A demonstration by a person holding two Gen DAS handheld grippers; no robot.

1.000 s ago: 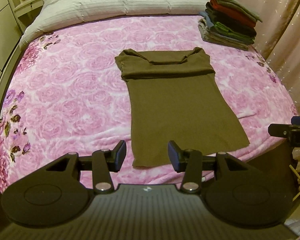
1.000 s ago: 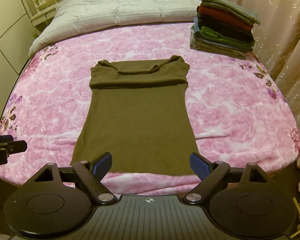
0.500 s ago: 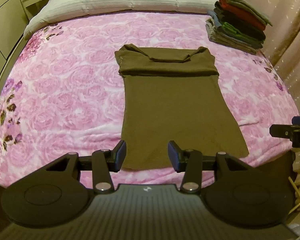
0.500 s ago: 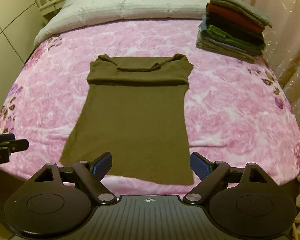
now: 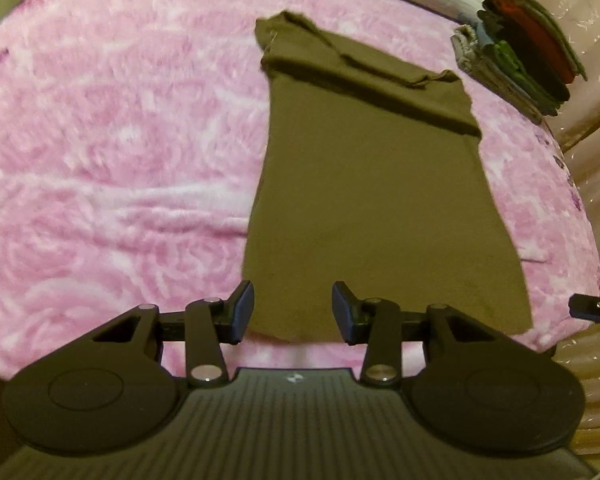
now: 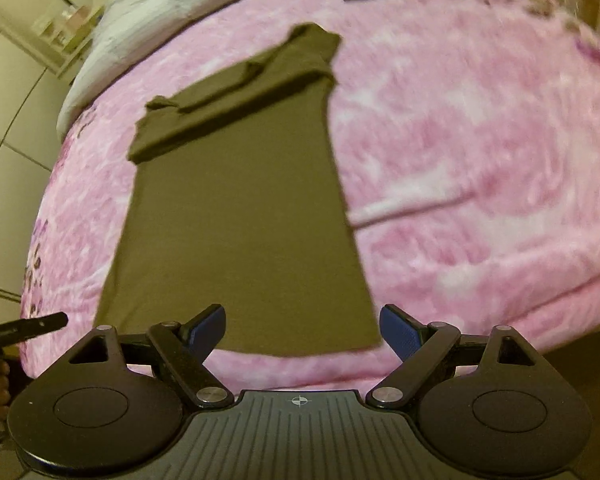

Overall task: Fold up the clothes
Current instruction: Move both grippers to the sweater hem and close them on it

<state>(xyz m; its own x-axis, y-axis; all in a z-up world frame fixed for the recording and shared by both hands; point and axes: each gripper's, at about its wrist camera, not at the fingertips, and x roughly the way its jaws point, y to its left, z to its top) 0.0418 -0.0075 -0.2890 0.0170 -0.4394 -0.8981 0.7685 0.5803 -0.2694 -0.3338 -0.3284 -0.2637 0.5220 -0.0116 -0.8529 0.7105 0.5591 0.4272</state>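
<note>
Since a second ago both views have swung closer and tilted, so the olive-brown knit top [image 5: 364, 184] now fills more of each, lying flat on the pink rose-patterned bed blanket [image 5: 112, 152]. Left tongs [image 5: 293, 309] and right tongs [image 6: 302, 330] stand apart, empty, just short of its near hem corners. Grasping the hem looks imminent.

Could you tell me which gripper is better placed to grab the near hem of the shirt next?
Probably neither alone. The left gripper frames the shirt's near left corner, and the right gripper frames the near right corner. Both are open and empty.
</note>
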